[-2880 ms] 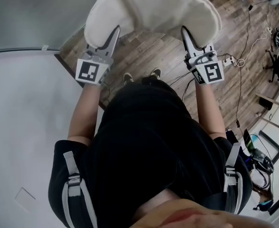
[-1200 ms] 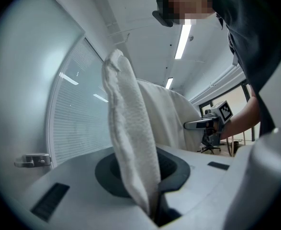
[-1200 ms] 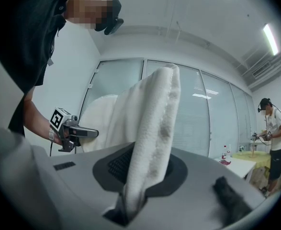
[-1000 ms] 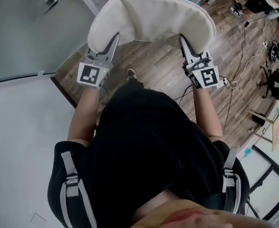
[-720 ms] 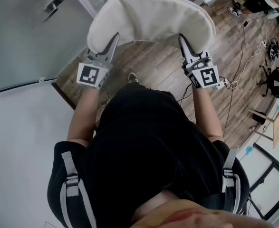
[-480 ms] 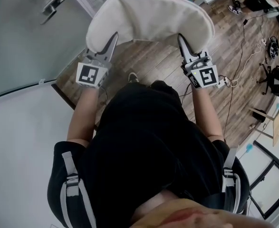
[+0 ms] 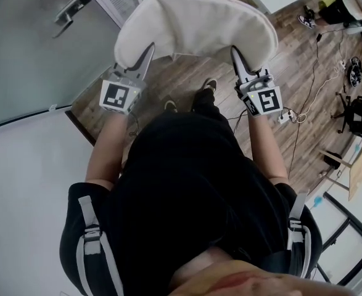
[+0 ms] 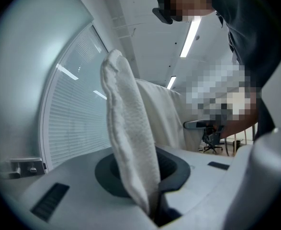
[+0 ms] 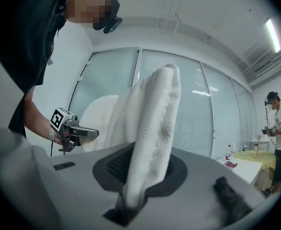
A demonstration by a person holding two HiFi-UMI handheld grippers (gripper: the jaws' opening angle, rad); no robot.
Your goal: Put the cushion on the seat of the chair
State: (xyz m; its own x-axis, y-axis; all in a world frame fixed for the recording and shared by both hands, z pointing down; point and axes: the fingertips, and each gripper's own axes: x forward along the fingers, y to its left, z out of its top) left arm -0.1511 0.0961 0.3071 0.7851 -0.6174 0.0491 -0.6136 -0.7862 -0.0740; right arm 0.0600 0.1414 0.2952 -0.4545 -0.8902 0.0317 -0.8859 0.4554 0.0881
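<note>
**Holding a Cushion Aloft by Both Edges**

Holds a cream cushion out ahead of the body, above the wooden floor and resting on nothing. Pinches its left edge in the left gripper and its right edge in the right gripper. Presses each pair of jaws in on a thin fold of fabric, as seen plainly in both gripper views. Loses the jaw tips under the cushion's rim in the head view, leaving only the grey bodies and the marker cubes in sight.

Shows just the toes of two shoes on the floor below the cushion, with the legs hidden behind a black shirt. Cuts off a black office chair at the right edge of the head view, its seat hard to make out. Cannot tell whether this is the chair meant for the cushion. Trails cables across the boards nearby.

Fills the middle of both gripper views with towelling, blocking much of the room beyond. Catches closed blinds past the fabric on the left. Catches a second person at the lens rim on the right, small and partly cropped. Crops a pale curved surface at lower left in the head view, too little of it visible to identify.
</note>
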